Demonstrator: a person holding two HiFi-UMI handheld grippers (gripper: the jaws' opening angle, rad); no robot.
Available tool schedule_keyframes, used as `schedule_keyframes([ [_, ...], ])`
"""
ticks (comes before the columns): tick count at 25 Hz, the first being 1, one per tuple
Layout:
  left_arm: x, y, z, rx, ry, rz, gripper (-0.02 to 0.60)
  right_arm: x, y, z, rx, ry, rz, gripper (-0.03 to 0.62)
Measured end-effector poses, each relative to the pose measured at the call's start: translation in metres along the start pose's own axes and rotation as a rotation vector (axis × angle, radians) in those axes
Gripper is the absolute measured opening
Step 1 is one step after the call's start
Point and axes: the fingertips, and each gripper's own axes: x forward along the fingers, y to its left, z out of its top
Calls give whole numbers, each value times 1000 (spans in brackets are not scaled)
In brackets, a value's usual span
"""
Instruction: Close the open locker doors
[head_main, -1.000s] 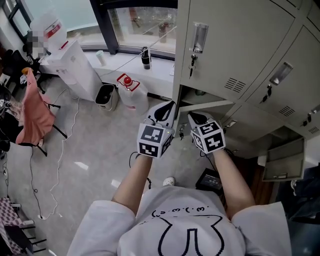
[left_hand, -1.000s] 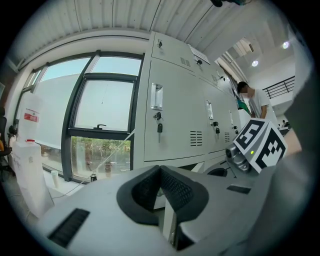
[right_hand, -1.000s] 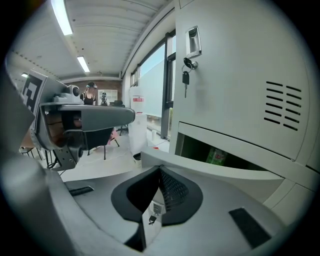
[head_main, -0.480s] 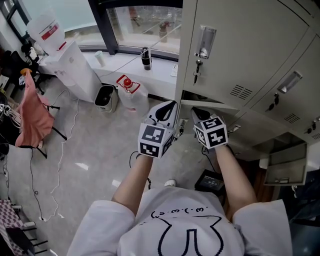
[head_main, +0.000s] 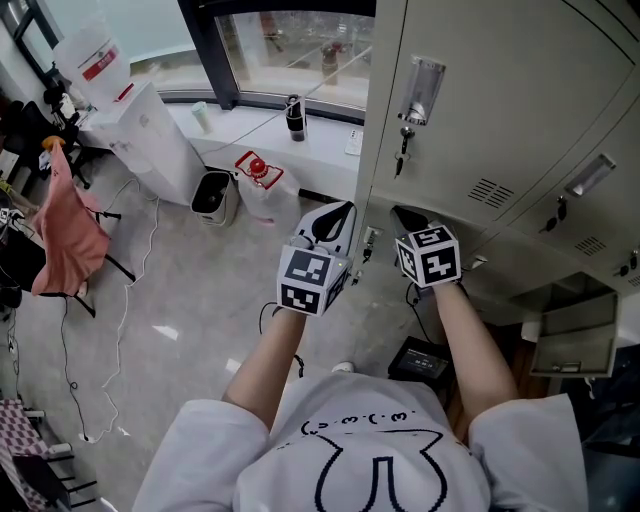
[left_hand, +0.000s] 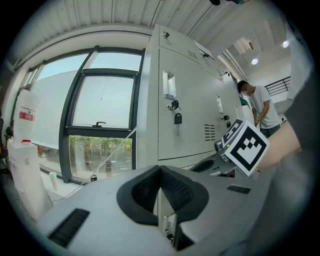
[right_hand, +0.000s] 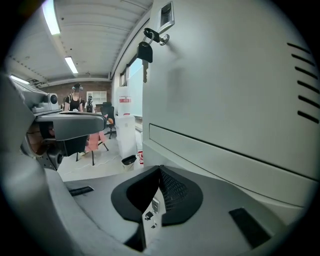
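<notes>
Locker door (right_hand: 215, 160) below keyed door (head_main: 480, 90), locker bank's left edge, looks almost shut. Your right gripper (head_main: 408, 218): jaws pressed together, empty, tip just beside it. Your left gripper (head_main: 333, 218): likewise closed, empty, off bank's left edge. Second door (head_main: 572, 335), bank's lower right, hangs open.

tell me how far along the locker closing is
Done: the upper doors look shut. In hand: the shut right claw is at the lower-left door, which looks almost flush. Left to do: one door low on the right hangs open.
</notes>
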Motion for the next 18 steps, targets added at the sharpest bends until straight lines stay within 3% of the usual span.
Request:
schedule_keyframes([
  [18,2,5,4,17,-4,-8,18,6,-15,1,-6,8,-64,15],
])
